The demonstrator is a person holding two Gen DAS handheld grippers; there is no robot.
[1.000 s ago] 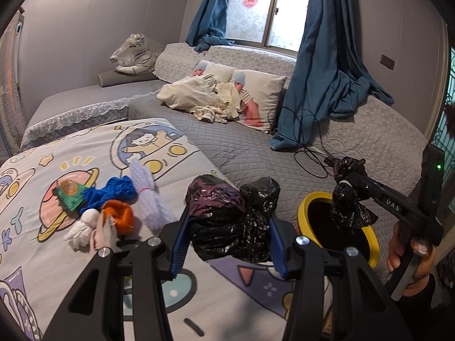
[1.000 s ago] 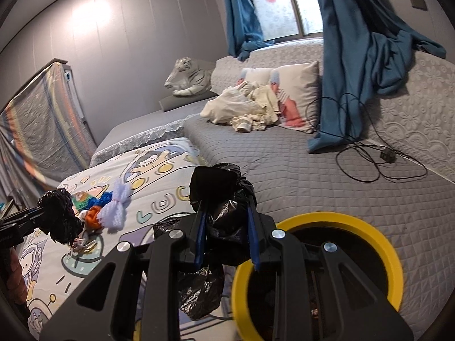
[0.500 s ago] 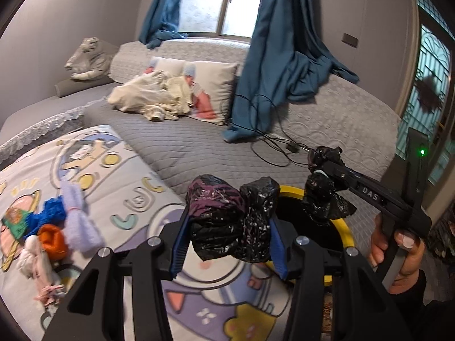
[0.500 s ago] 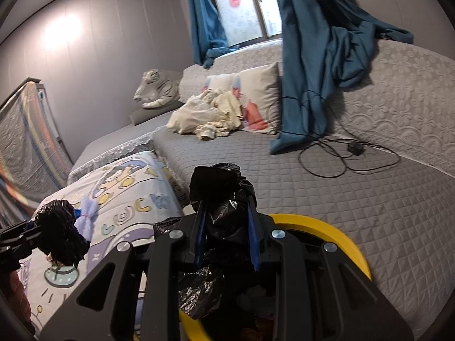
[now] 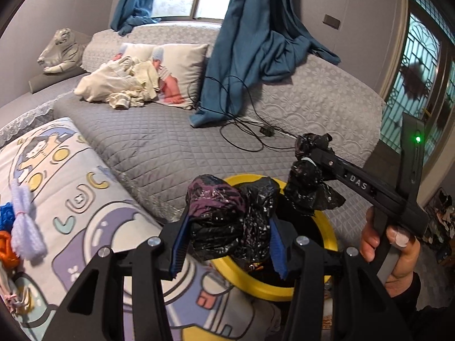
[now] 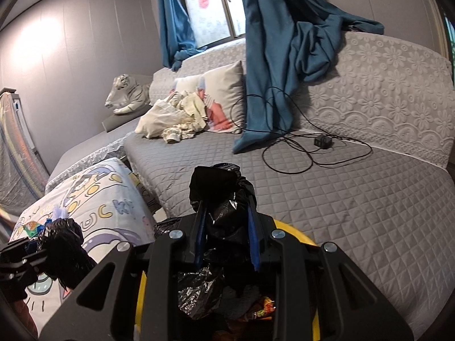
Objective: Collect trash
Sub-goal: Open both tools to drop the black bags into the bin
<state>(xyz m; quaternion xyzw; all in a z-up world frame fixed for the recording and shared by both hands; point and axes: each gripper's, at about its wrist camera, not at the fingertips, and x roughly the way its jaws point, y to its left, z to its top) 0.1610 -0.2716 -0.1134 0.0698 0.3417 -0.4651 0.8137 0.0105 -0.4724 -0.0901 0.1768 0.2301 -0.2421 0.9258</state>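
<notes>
Over the yellow bin (image 5: 330, 236), two bunches of one black trash bag (image 5: 230, 221) are held up. The left gripper (image 5: 227, 244) has its blue-padded fingers (image 5: 177, 247) clamped on a bunch of the bag's edge at the bin's near-left rim. The right gripper (image 6: 227, 233) is clamped on another bunch of the bag above the bin's opening, its fingers pressed into the crinkled plastic. In the left wrist view that right gripper (image 5: 305, 156) reaches in from the right side of the bin, held by a hand (image 5: 389, 253), with a knot of black plastic sticking out past its tips. Down inside the bin, under the right gripper, the bag (image 6: 199, 292) hangs slack over colourful wrappers (image 6: 263, 307).

Left of the bin lies a cartoon-printed blanket (image 5: 93, 207) with a lilac yarn bundle (image 5: 25, 227) and blue and orange yarn at its far left edge. Behind the bin stretches a grey quilted couch (image 5: 159, 147). A black cable (image 5: 241, 139) with a small charger lies on it beyond the bin. A blue curtain (image 5: 256, 42) drapes down onto it. Further back and left of the bin sit a printed pillow (image 5: 184, 74), a heap of cream clothes (image 5: 113, 85) and a white tiger toy (image 5: 61, 51).
</notes>
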